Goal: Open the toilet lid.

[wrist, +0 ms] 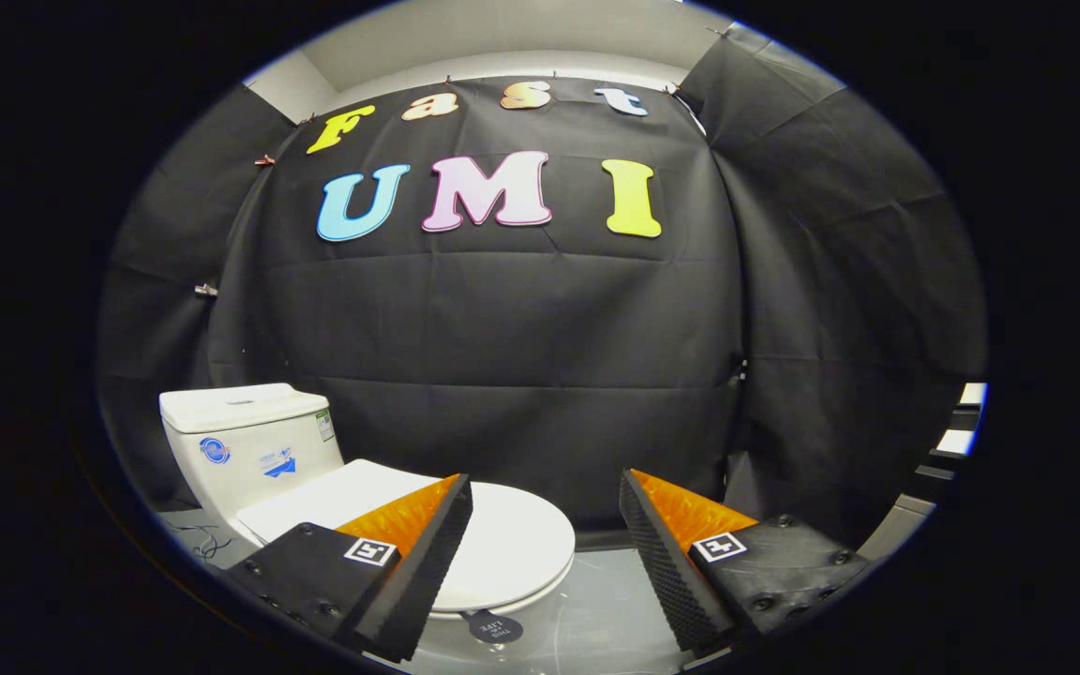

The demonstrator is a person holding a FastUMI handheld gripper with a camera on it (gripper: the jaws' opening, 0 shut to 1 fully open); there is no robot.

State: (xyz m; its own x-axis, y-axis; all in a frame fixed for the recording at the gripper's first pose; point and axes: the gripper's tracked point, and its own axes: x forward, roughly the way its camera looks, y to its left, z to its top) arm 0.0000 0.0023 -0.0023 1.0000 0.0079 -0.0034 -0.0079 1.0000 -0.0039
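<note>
Gripper (545, 525) fingers spread wide, gripping nothing, white toilet lid (502, 539) closed flat just ahead, partly behind left finger, tank (245, 441) beyond it, grey floor (596, 609) below.

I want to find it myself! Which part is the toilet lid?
Find the white toilet against the black cloth wall. In front of its boxy tank lies the lid, shut flat. It is the smooth, rounded white slab just beyond the gripper, whose jaws stand open, touching nothing.
</note>
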